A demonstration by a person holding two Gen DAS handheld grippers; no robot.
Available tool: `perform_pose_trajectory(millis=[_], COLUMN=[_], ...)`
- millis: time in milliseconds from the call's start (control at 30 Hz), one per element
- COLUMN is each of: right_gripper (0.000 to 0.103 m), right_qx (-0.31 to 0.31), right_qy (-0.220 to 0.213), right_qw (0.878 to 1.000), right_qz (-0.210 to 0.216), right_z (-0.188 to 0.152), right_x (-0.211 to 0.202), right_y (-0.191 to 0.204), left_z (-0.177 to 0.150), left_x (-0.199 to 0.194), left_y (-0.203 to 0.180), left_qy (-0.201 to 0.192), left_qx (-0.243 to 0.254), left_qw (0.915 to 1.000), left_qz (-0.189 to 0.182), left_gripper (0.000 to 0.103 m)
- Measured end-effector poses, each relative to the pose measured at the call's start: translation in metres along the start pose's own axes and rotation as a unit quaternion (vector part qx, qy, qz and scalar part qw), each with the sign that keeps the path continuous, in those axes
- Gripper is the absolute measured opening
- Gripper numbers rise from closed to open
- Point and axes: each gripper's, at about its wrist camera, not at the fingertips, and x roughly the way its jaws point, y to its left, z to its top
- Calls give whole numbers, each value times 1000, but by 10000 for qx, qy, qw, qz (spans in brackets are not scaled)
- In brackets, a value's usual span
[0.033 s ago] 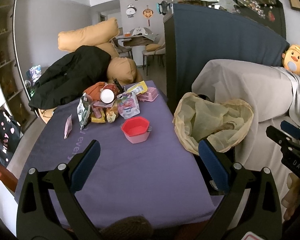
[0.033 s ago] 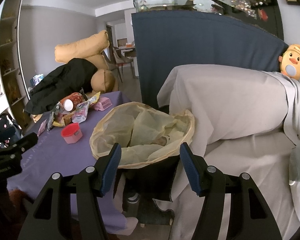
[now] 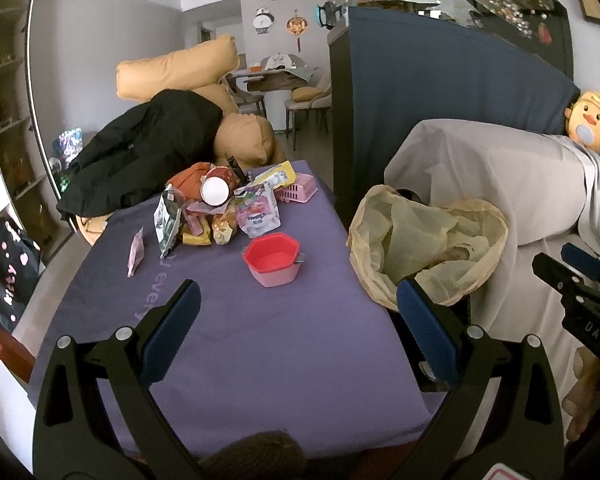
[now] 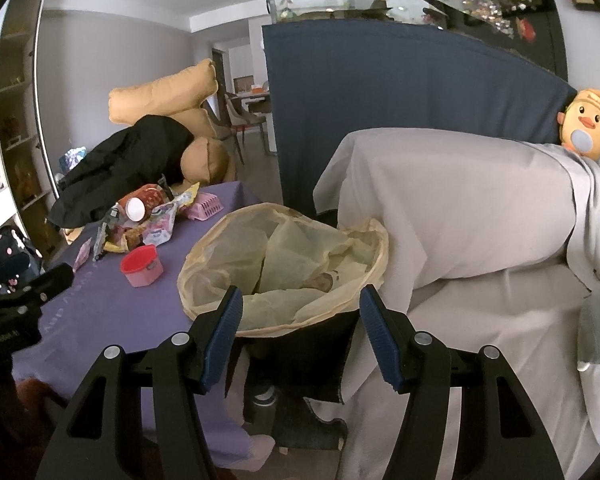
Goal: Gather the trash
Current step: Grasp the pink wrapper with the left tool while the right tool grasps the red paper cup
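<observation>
- The left gripper (image 3: 298, 312) hung over the near end of the purple bench (image 3: 260, 340), jaws spread wide with nothing between them. The right gripper (image 4: 300, 312) was just as empty, jaws wide apart, parked just short of the bin bag (image 4: 284, 264).
- The trash pile (image 3: 220, 208) sat well ahead of the left jaws at the far end of the bench: crinkly snack wrappers, a foil pouch (image 3: 256, 212), and a tipped-over cup (image 3: 215, 190) on top.
- A lone pink wrapper (image 3: 135, 250) lay flat ahead and to the left of the left jaws, apart from the heap.
- The red tub (image 3: 274, 262) stood straight ahead of the left jaws, closer than the pile.
- Handling guess: the wrappers looked feather-light, floppy and slick, so pinching a crumpled edge or a standing fold seemed better than trying for a flat face. The flat pink one would probably be the fiddly one, needing a scrape-up at one edge.
- The cup looked light and crushable; a gentle squeeze across its body seemed safest.
- The bag's mouth gaped open beside the bench, ahead and right of the left jaws, with something small already inside.
</observation>
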Motion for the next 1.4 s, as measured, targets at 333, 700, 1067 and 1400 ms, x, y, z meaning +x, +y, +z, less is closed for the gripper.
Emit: perform_pose_trajectory(millis=[333, 700, 1067, 1400], right_gripper=[58, 58, 58, 58], right_qx=[-136, -793, -832, -589], right_qy=[209, 488, 974, 1291], right_qw=[9996, 9951, 9906, 9880], right_qz=[161, 345, 478, 605], right_z=[26, 64, 104, 128], right_x=[35, 111, 201, 257], right_y=[13, 80, 122, 130], left_z=[19, 33, 42, 57], left_x=[47, 112, 169, 216], left_y=[52, 168, 237, 294], left_qy=[260, 214, 463, 709], left_qx=[-318, -937, -1226, -1406], left_qw=[9989, 9953, 9914, 9870], left_qz=[-221, 135, 34, -334], left_gripper=[94, 94, 94, 94])
